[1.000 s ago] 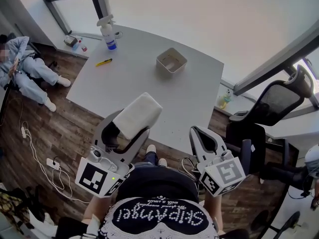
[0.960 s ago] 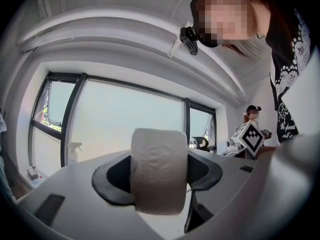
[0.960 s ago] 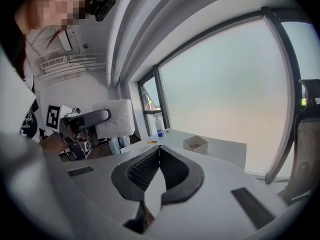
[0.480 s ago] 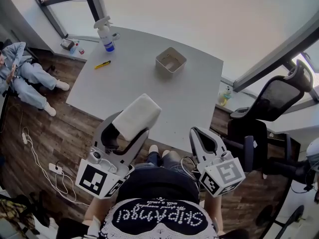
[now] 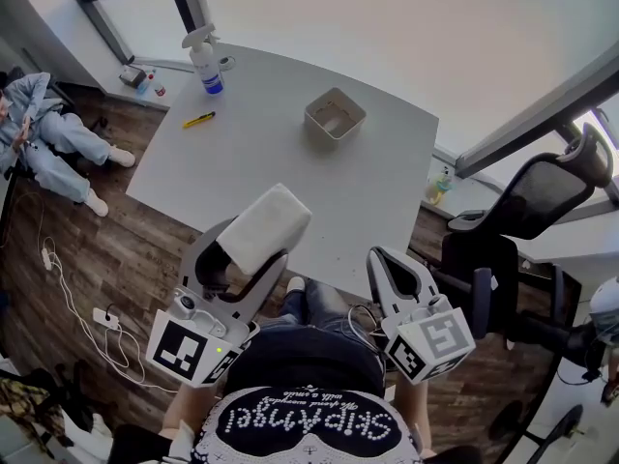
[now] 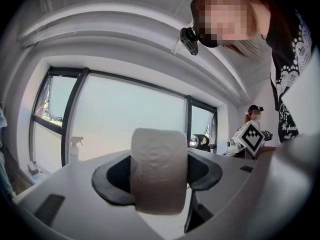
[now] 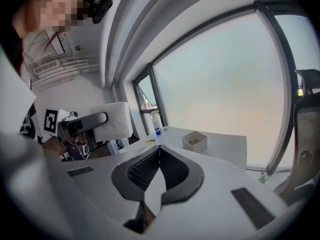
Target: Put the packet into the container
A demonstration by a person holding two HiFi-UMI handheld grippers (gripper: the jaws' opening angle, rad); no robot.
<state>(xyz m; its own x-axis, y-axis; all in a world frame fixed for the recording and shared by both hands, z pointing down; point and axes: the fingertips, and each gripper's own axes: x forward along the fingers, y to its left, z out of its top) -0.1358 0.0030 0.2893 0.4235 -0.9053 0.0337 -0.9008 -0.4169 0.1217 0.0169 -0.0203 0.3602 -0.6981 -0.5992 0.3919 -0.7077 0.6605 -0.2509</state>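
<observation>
My left gripper (image 5: 253,245) is shut on a white packet (image 5: 267,226), held up in the air over the near edge of the grey table (image 5: 377,201). In the left gripper view the packet (image 6: 159,169) fills the gap between the dark pads. The beige square container (image 5: 335,116) stands far off on the table, toward its back. It also shows small in the right gripper view as the container (image 7: 194,141). My right gripper (image 5: 384,261) is shut with nothing in it, level with the left one and off the table's near edge.
A spray bottle (image 5: 205,61) stands at the table's far left corner, and a yellow cutter (image 5: 200,120) lies near it. A black office chair (image 5: 527,211) is at the right. A seated person (image 5: 44,138) is on the floor at the far left. Cables (image 5: 77,307) lie on the wooden floor.
The view has shifted slightly, so the table and container sit a little further right and lower in the frame. Both grippers hold their places, the packet still gripped.
</observation>
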